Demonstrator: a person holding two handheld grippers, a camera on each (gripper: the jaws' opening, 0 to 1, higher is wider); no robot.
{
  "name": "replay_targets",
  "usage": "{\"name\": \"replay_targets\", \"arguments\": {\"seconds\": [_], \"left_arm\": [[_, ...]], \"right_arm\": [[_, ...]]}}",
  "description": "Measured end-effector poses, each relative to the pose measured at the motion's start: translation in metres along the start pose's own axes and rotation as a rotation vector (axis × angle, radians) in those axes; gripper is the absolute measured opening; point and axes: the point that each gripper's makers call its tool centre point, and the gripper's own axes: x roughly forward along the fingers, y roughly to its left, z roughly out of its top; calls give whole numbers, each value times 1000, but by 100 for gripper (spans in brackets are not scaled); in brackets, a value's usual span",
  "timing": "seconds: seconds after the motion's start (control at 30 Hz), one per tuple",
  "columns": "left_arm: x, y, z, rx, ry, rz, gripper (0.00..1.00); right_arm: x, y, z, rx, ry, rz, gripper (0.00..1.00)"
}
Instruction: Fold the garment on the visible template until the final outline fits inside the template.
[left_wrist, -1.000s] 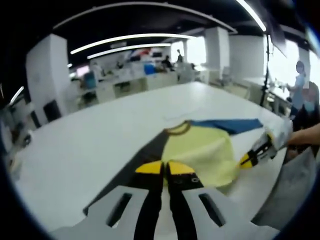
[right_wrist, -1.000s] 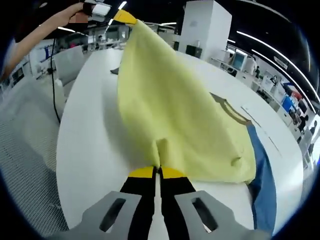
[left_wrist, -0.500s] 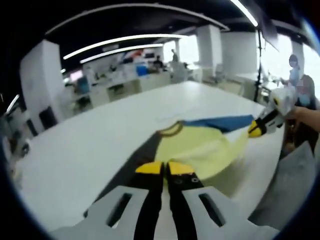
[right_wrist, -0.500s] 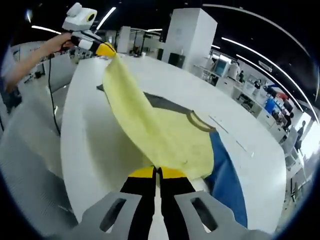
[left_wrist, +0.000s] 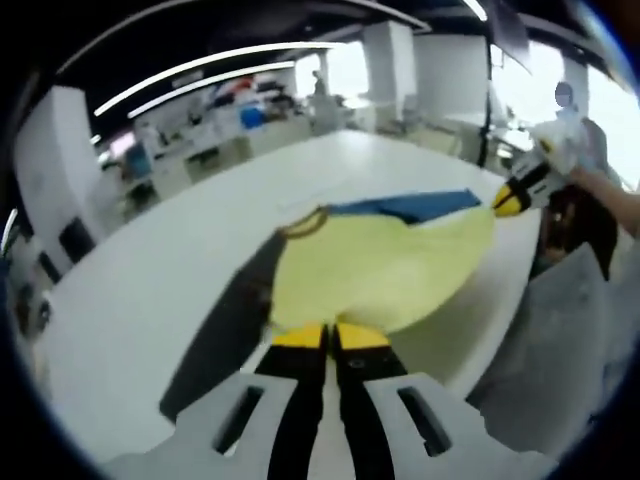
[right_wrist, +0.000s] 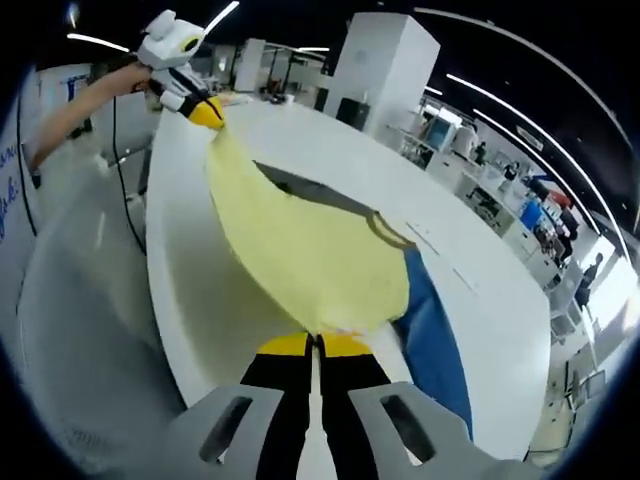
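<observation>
A yellow shirt (left_wrist: 385, 270) with a brown collar (left_wrist: 303, 222) and a blue sleeve (left_wrist: 405, 206) is stretched above the white table (left_wrist: 150, 270). My left gripper (left_wrist: 329, 337) is shut on one corner of its hem. The right gripper (left_wrist: 510, 198) holds the other corner, at the right of the left gripper view. In the right gripper view, my right gripper (right_wrist: 317, 345) is shut on the yellow shirt (right_wrist: 300, 250), and the left gripper (right_wrist: 205, 112) pinches the far corner at upper left. A dark part of the shirt (right_wrist: 300, 188) lies on the table beyond. No template outline can be made out.
The table's rounded edge (right_wrist: 165, 300) runs close below the shirt, with grey floor (right_wrist: 80, 330) beyond it. Thin marks (right_wrist: 450, 265) lie on the table past the collar. A person (left_wrist: 575, 120) stands at the right in the left gripper view. Desks and pillars (right_wrist: 385, 70) fill the background.
Both grippers have pulled the hem back toward the table's edge and spread it wider. The yellow cloth now hangs flatter and lower between them.
</observation>
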Motion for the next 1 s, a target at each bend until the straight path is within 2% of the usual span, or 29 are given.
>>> {"name": "replay_targets", "arguments": {"seconds": [0.13,0.27,0.33,0.6,0.8,1.0], "left_arm": [[-1,-9,-17,12,47,-13,0],[1,-12,-33,13,92,-10,0],[3,-16,-40,26,115,-11,0],[19,-34,-85,39,246,-55,0],[22,-38,-102,17,298,-76,0],[24,-42,-114,-13,326,-91,0]], "right_arm": [[-3,14,-6,-2,13,19,2],[6,26,-13,-6,37,42,2],[12,31,-21,-30,64,49,2],[27,58,-52,-29,145,129,2],[30,64,-70,-7,189,156,2],[38,75,-80,19,207,200,2]]}}
